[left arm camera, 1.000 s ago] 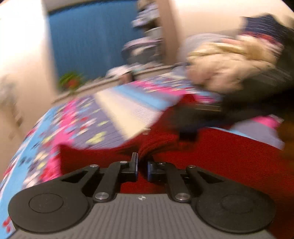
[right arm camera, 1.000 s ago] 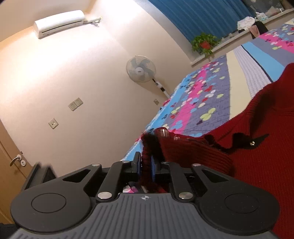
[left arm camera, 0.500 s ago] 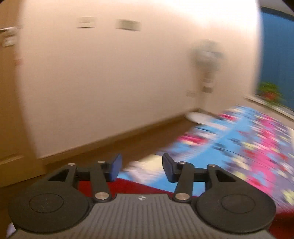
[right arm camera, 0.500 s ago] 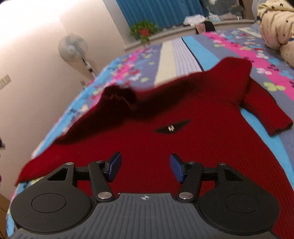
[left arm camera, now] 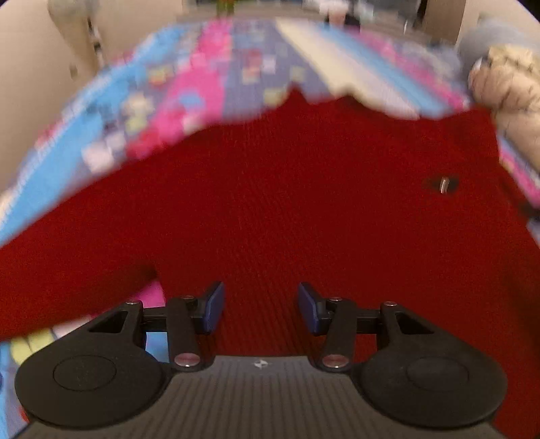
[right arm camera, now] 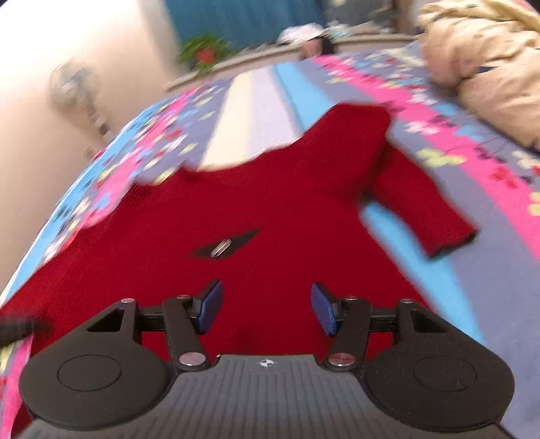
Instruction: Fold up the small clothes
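A red knit sweater lies spread flat on the patterned bedspread. It shows in the right wrist view too, with one sleeve stretched to the right and a small dark patch with a metal stud on its front. My left gripper is open and empty, just above the sweater's near part. My right gripper is open and empty, also above the sweater's near edge. Both views are motion-blurred.
A beige garment pile lies at the far right of the bed, also in the left wrist view. A standing fan is by the left wall. A potted plant sits on the sill before a blue curtain.
Both grippers were shut on the sweater's edge one second ago; both have let go and opened. The sweater has dropped flat on the bed. The left camera swung from the wall to the bed.
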The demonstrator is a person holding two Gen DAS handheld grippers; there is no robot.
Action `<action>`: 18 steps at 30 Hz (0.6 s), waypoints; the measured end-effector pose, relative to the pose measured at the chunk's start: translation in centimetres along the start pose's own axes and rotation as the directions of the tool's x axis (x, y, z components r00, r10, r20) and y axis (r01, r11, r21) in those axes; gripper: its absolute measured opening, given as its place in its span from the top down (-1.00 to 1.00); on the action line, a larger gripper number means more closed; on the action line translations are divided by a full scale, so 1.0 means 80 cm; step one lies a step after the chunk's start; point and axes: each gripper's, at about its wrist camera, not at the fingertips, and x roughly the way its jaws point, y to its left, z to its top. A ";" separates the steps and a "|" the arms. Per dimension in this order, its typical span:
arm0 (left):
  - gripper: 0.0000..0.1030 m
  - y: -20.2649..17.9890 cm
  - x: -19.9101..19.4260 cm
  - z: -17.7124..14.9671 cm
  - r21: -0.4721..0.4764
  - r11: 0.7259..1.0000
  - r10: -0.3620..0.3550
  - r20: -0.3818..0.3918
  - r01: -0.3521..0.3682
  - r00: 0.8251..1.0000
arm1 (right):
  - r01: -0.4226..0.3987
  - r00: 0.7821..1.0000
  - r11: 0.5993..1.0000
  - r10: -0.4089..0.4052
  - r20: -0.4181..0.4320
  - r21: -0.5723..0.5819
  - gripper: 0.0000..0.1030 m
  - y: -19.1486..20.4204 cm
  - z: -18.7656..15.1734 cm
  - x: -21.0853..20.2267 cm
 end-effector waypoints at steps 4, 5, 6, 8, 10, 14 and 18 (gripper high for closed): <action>-0.10 0.009 0.010 -0.002 -0.027 1.000 -0.006 -0.007 0.006 1.000 | 0.133 0.988 0.983 -0.141 0.056 0.131 -0.16 -0.057 0.029 0.008; -0.10 0.010 0.010 -0.004 -0.035 0.999 -0.010 -0.009 0.009 1.000 | 0.163 0.983 0.972 -0.174 0.051 0.170 -0.16 -0.073 0.034 0.012; -0.10 0.014 0.011 -0.001 -0.035 0.999 -0.011 -0.008 0.010 1.000 | 0.192 0.978 0.959 -0.204 0.037 0.211 -0.16 -0.092 0.039 0.020; -0.12 0.017 -0.001 -0.005 -0.025 1.000 -0.005 -0.005 0.005 1.000 | 0.260 0.964 0.934 -0.265 -0.013 0.244 -0.17 -0.121 0.042 0.039; -0.12 0.023 0.005 0.003 -0.017 1.000 -0.001 -0.003 0.001 1.000 | 0.316 0.949 0.926 -0.308 -0.071 0.207 -0.18 -0.133 0.042 0.061; -0.14 0.023 0.000 0.005 -0.015 1.000 -0.001 -0.002 0.001 1.000 | 0.346 0.933 0.933 -0.353 -0.068 -0.095 -0.13 -0.111 0.035 0.099; -0.15 0.022 -0.003 0.004 -0.015 1.000 -0.001 -0.001 0.001 1.000 | 0.318 0.941 0.912 -0.337 -0.030 -0.260 0.72 -0.104 0.037 0.103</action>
